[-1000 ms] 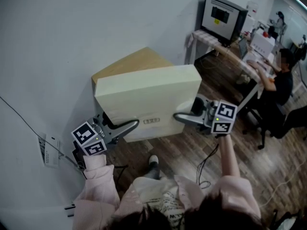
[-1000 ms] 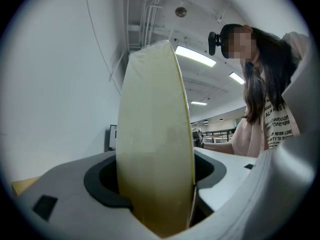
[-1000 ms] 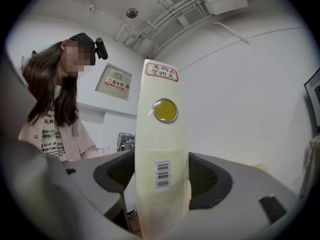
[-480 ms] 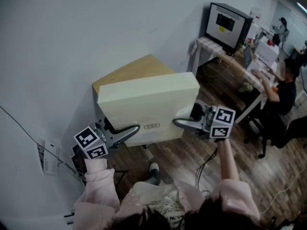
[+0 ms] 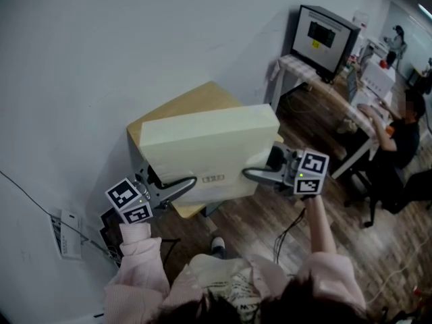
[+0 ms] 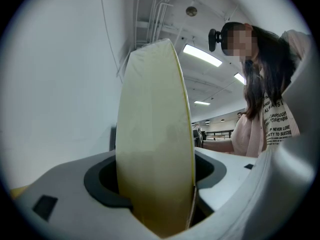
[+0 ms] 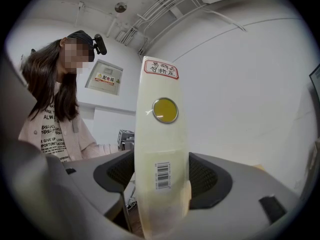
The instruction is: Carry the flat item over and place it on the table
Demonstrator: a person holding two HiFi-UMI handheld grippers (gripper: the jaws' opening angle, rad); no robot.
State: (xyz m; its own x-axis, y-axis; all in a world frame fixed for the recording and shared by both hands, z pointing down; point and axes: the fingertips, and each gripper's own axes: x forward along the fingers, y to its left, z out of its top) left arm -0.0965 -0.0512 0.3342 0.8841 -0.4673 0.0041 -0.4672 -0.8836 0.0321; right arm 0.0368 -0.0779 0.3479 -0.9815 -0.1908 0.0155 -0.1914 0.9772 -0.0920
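The flat item is a wide cream box [image 5: 202,144], held level between both grippers above the small wooden table [image 5: 177,108] by the white wall. My left gripper [image 5: 181,184] is shut on the box's near left edge, and my right gripper [image 5: 255,174] is shut on its near right edge. In the left gripper view the box [image 6: 155,134] stands edge-on, pressed between the dark pads [image 6: 102,181]. The right gripper view shows the box end [image 7: 162,134], with a yellow dot and a barcode label, clamped between the pads [image 7: 210,179]. Most of the tabletop is hidden under the box.
A desk [image 5: 317,73] with a dark monitor [image 5: 327,32] stands at the back right, where a seated person [image 5: 398,130] works. A wall socket [image 5: 67,225] and cables sit low on the left. Wood floor [image 5: 256,218] lies below the box.
Both grippers have carried the box forward toward the wall, so it now hangs over the wooden table. The grip on it has not changed.
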